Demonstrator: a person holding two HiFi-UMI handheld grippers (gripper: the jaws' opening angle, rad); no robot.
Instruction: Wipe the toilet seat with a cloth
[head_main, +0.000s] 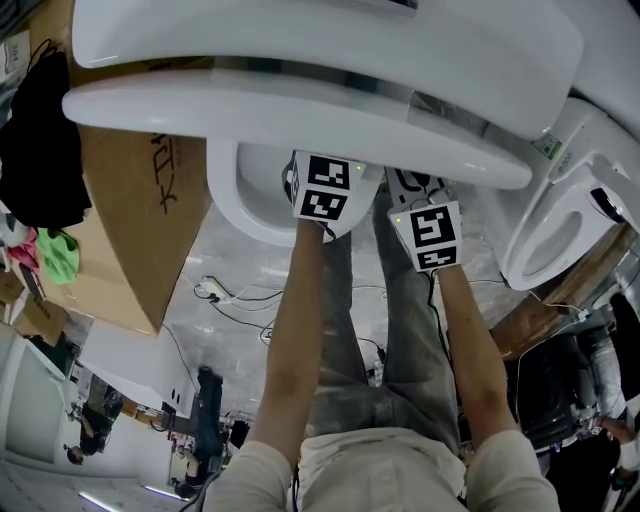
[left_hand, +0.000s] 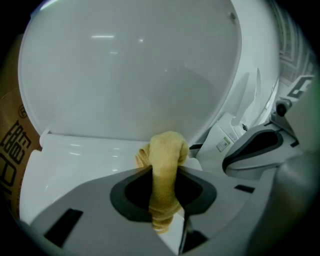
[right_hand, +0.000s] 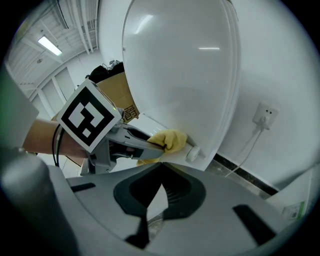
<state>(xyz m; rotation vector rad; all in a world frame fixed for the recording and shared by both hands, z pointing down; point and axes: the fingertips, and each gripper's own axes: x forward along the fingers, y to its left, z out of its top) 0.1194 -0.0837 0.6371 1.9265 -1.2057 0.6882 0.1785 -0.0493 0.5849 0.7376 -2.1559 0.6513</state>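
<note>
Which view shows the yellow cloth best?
The left gripper view: the cloth sits centre frame, pinched in the left tongs. The right gripper view shows it smaller, side-on. The head view doesn't show it.

There are two grippers, a left gripper (left_hand: 166, 172) and a right gripper (right_hand: 161, 169); one cloth (left_hand: 168, 150); two toilets (head_main: 330, 90) (head_main: 560, 235); one cardboard box (head_main: 140, 200).

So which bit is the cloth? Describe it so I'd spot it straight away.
Find the big white toilet with its lid raised. At the back of the seat, just under that lid, the fingers of the left gripper pinch a small bunched cloth. It is soft and yellow, while the toilet around it is glossy white.
</note>
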